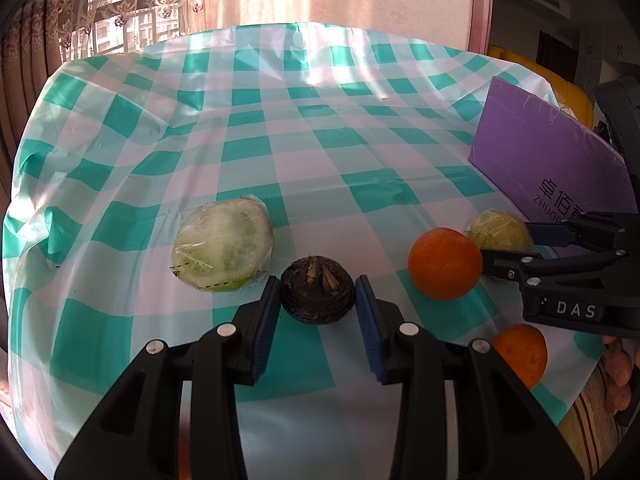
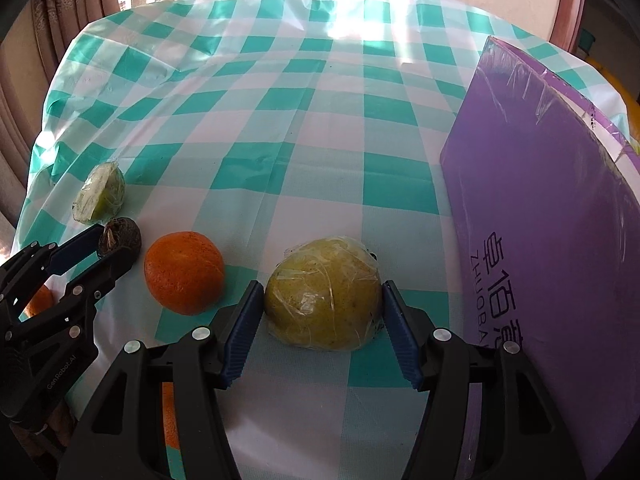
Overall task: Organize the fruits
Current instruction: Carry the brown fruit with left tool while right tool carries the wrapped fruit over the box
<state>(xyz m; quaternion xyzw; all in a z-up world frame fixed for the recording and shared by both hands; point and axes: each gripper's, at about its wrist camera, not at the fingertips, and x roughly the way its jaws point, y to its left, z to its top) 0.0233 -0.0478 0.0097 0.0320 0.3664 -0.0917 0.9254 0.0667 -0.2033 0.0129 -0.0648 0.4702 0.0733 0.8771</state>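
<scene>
My left gripper [image 1: 318, 300] is open, its blue pads on either side of a dark brown water chestnut [image 1: 318, 295] on the table, close but with small gaps. My right gripper [image 2: 322, 308] is open around a plastic-wrapped yellow-green fruit [image 2: 324, 294], pads at its sides. An orange [image 1: 445, 263] lies between the two grippers; it also shows in the right wrist view [image 2: 184, 272]. A wrapped green fruit half [image 1: 223, 243] lies left of the chestnut. A second orange [image 1: 524, 352] sits near the table's front edge.
A purple box [image 2: 552, 216] stands at the right, close to my right gripper. The table has a green and white checked plastic cloth [image 1: 280, 140]. A curtained window and a pink wall are behind it.
</scene>
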